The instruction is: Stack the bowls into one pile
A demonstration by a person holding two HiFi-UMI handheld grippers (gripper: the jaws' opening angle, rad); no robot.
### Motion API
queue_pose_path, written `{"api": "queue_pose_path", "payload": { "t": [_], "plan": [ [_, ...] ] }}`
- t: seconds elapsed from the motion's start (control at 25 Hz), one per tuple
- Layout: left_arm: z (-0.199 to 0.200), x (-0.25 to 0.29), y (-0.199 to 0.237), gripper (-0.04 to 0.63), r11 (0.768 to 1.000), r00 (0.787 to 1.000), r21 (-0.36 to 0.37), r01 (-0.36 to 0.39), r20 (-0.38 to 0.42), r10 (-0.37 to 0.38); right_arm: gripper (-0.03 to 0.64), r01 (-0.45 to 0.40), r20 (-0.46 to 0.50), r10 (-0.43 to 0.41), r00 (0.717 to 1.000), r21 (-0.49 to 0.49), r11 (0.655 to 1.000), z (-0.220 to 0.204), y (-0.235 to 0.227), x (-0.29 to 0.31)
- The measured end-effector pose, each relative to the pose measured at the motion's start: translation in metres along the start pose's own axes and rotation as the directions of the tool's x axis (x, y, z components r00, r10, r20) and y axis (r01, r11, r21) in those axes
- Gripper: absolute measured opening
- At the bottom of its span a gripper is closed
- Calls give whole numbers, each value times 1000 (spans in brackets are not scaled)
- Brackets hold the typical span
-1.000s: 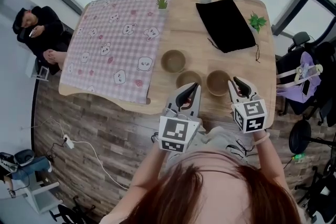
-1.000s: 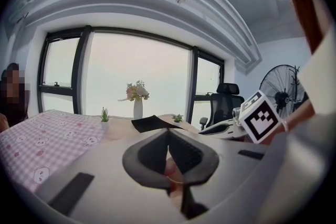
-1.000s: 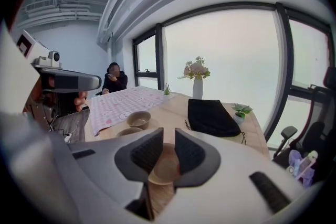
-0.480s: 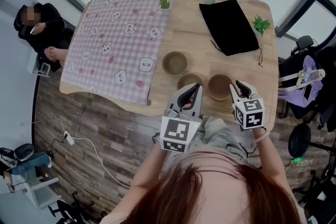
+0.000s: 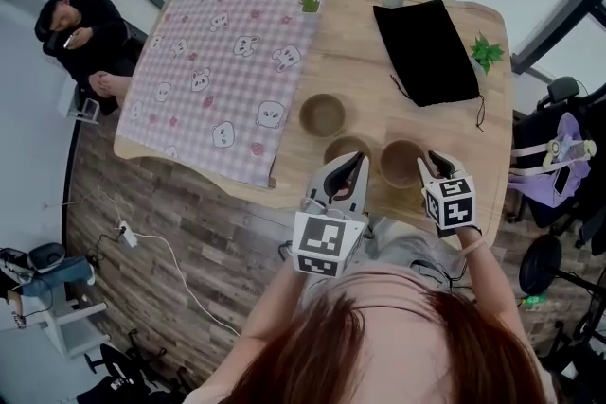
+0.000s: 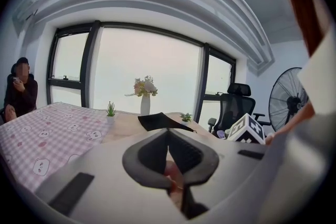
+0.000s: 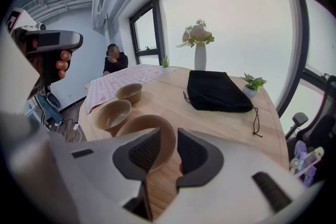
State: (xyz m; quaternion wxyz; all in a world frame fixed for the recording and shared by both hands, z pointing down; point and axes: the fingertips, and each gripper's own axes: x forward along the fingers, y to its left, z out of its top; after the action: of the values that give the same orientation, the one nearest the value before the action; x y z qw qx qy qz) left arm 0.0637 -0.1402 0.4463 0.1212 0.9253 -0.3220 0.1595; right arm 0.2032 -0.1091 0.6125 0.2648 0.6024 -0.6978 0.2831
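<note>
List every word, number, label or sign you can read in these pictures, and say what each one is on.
No readable words or numbers anywhere.
Left marker cube and right marker cube: black-and-white square codes, not text.
Checked tablecloth: cartoon animal faces only, no lettering.

My hair: reddish-brown, long | my top: pale pink | my lap: grey cloth | my left gripper and right gripper: light grey moulded shells, each narrowing to two jaws | pads: black, ribbed | marker cubes: white faces printed with black square patterns
</note>
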Motion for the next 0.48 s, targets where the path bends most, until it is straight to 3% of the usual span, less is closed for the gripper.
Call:
{"api": "queue_pose_path", "payload": {
  "t": [0.48],
  "plan": [
    [-6, 8, 5, 11, 998, 998, -39, -51, -25, 50, 97, -64, -83, 67, 994, 39, 997, -20, -5, 25]
  ]
}}
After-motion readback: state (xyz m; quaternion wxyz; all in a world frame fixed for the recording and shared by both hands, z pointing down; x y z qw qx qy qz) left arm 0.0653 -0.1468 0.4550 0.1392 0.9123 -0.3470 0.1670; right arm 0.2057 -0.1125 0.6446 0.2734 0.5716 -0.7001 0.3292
